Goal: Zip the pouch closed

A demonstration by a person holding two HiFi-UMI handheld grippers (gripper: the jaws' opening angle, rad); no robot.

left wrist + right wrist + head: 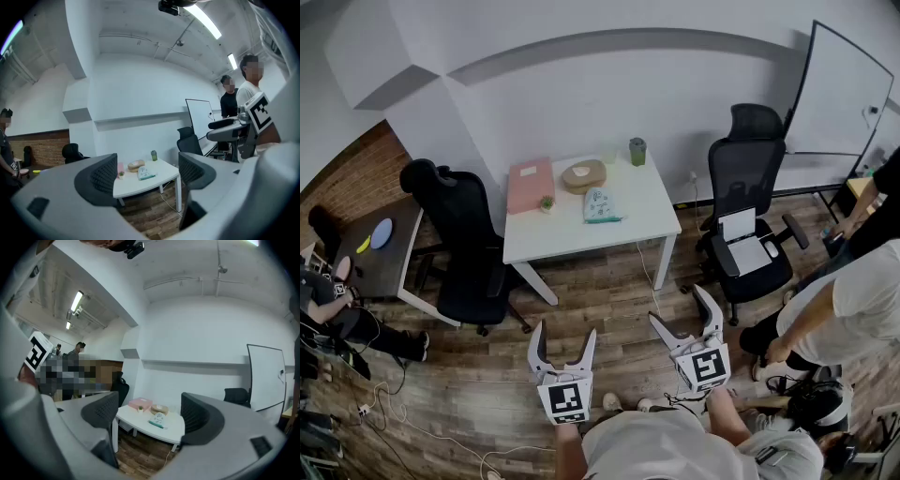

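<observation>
Head view: the person is holding two hand-held grippers over the wood-plank floor (609, 305), at 6 o'clock from the white rectangular table (581, 242) and well apart from it. L gripper (562, 333) and R gripper (680, 307) are both gaping wide, w/ nothing btwn the jaws. The pale teal-and-white patterned fabric pouch (601, 205) is lying flat near the table's centre. From the pouch: flat pink box (530, 184) at 10 o'clock, tan rounded case (584, 175) at 11, green lidded cup (637, 151) at 1. A black office chair (459, 244) is standing at the table's 9 o'clock, a second black chair (750, 206) at 3.
</observation>
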